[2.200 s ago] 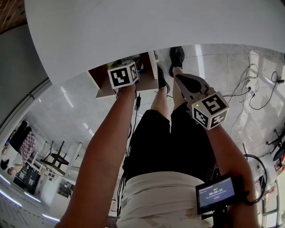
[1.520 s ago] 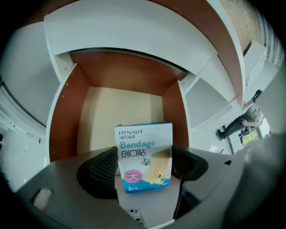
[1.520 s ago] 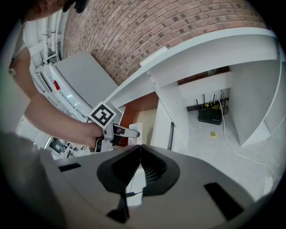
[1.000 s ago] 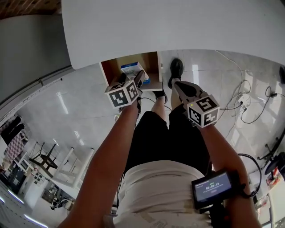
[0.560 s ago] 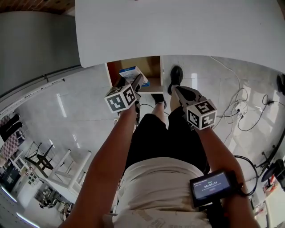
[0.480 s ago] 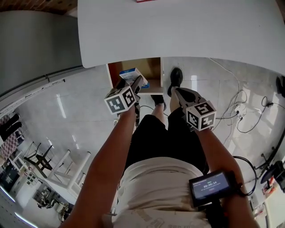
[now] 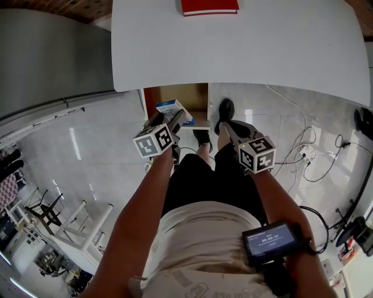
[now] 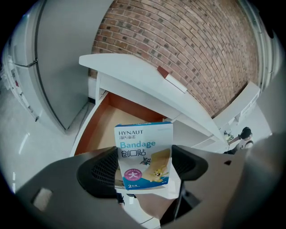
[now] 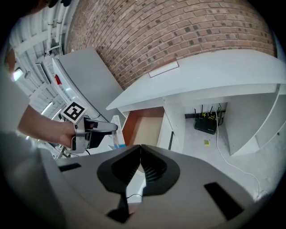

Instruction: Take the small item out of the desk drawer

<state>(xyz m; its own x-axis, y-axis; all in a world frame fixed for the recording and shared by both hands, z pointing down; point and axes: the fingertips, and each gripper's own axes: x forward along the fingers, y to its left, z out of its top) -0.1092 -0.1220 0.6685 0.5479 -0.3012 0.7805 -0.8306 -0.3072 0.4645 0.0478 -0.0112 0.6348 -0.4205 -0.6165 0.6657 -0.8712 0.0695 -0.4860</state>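
A white and blue bandage box (image 8: 144, 154) stands upright between the jaws of my left gripper (image 8: 143, 170), which is shut on it. In the head view the box (image 7: 169, 107) hangs just in front of the open drawer (image 7: 187, 93), above the floor, with the left gripper (image 7: 170, 119) behind it. The drawer's brown inside (image 8: 117, 123) looks bare. My right gripper (image 7: 224, 126) hovers to the right of the drawer, jaws shut on nothing (image 9: 140, 152). From the right gripper view, the left gripper (image 9: 96, 128) shows with the box (image 9: 117, 135).
The white desk top (image 7: 245, 46) spans the far side with a red book (image 7: 208, 6) on it. A router (image 9: 206, 125) and cables (image 7: 309, 154) lie on the tiled floor at the right. The person's legs and shoes (image 7: 225, 109) are below the drawer.
The left gripper was inside the drawer; it has come back out shut on the bandage box. The head view has tipped up, showing more desk top. The right gripper stayed shut.
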